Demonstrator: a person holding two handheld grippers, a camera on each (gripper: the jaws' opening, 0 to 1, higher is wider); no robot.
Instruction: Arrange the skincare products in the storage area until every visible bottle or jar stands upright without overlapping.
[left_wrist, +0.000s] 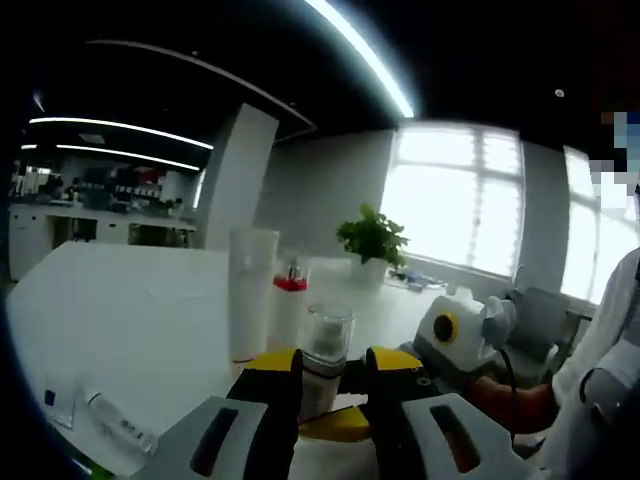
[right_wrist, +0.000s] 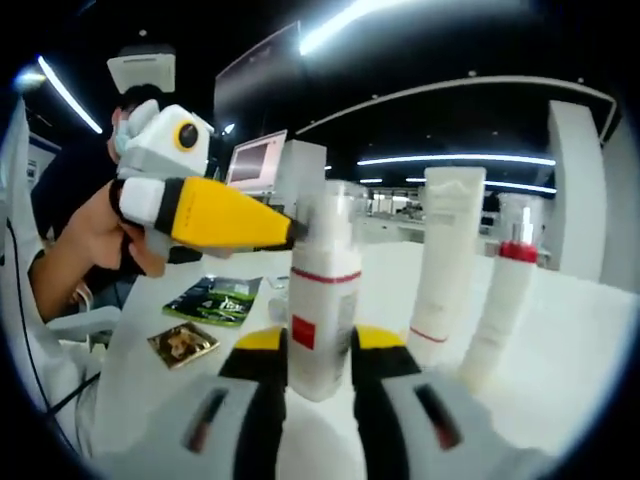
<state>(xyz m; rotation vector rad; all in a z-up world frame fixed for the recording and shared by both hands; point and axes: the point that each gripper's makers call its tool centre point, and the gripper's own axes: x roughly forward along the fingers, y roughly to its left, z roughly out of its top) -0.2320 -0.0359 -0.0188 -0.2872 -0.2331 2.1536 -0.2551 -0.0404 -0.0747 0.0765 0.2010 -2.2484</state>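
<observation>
I have the white pump bottle with a red band and clear cap (right_wrist: 322, 300) standing upright on the white worktop (right_wrist: 590, 340), both tools on it. My right tool (right_wrist: 318, 385) is clamped on its lower body; my left tool (left_wrist: 333, 390) grips the same bottle (left_wrist: 322, 365), its yellow jaws reaching the neck in the right gripper view (right_wrist: 225, 212). Just beside it stand a tall white tube (right_wrist: 447, 255) and a slim white bottle with a red collar (right_wrist: 500, 310), both upright and apart. I judge this the placing step: settle the bottle clear of its neighbours, then part the jaws slowly so it does not tip. Flat sachets (right_wrist: 210, 298) lie well apart.
</observation>
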